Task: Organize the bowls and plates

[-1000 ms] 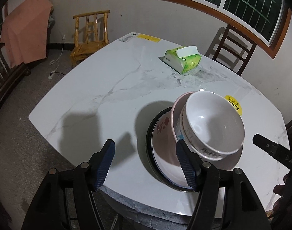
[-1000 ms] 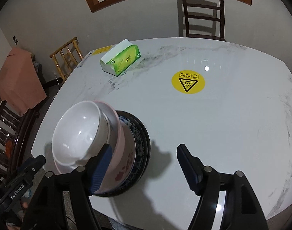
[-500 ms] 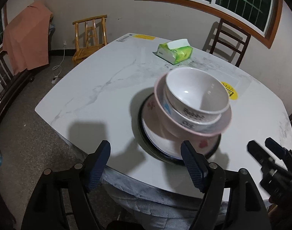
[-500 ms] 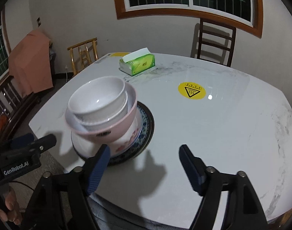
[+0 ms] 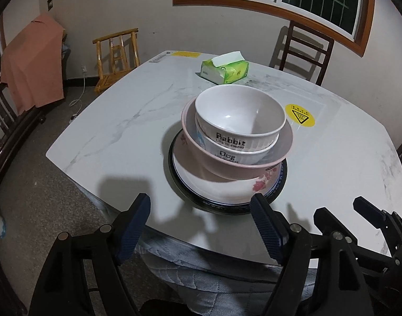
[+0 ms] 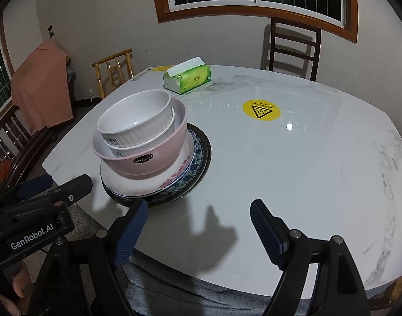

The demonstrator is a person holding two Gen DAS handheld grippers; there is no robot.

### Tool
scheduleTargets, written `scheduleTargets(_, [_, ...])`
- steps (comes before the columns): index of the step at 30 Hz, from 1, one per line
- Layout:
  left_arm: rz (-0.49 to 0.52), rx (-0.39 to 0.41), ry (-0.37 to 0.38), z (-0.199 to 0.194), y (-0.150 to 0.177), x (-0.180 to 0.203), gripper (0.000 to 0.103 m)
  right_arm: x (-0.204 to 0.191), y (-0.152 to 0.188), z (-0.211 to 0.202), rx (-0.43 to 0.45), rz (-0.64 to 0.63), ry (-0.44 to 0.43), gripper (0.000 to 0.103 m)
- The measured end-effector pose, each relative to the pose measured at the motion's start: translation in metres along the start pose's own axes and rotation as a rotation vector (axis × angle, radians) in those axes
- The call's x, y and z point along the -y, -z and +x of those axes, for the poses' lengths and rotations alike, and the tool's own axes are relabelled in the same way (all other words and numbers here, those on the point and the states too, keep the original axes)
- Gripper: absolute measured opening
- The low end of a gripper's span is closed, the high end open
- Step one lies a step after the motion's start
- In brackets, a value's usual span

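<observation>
While both grippers' jaws are opening with nothing between them, left gripper (image 5: 201, 226) and right gripper (image 6: 198, 226) sit at lower frame; the bowl stack (image 5: 238, 137) leans at centre on the plates (image 5: 227, 192). Risk: a nudge topples the off-centre Rabbit bowl (image 6: 135, 121).

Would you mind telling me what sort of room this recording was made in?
Probably a home dining room: a marble-look dining table with wooden chairs around it, stacked bowls and a tissue pack on top.
</observation>
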State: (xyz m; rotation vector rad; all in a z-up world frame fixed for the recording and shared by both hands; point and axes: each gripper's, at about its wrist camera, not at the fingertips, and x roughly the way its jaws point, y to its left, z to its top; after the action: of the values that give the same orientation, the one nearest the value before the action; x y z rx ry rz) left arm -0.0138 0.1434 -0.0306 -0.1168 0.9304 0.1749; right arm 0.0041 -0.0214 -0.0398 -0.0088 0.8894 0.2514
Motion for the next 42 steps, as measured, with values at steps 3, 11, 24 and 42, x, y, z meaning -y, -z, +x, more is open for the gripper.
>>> scheduleTargets(3, [-0.001,0.002,-0.007,0.0,0.001,0.001,0.076,0.001,0.002,0.0,-0.005,-0.004,0.002,0.083])
scheduleTargets(11, [0.003,-0.001,-0.014,0.002,0.001,0.005,0.076,-0.003,0.004,0.004,-0.022,-0.018,-0.004,0.083])
scheduleTargets(24, [0.005,-0.007,-0.012,0.005,0.002,0.007,0.076,-0.004,0.005,0.009,-0.038,-0.016,-0.015,0.083])
scheduleTargets(42, [0.006,-0.012,-0.008,0.007,0.003,0.009,0.076,-0.008,0.004,0.012,-0.043,-0.037,0.002,0.083])
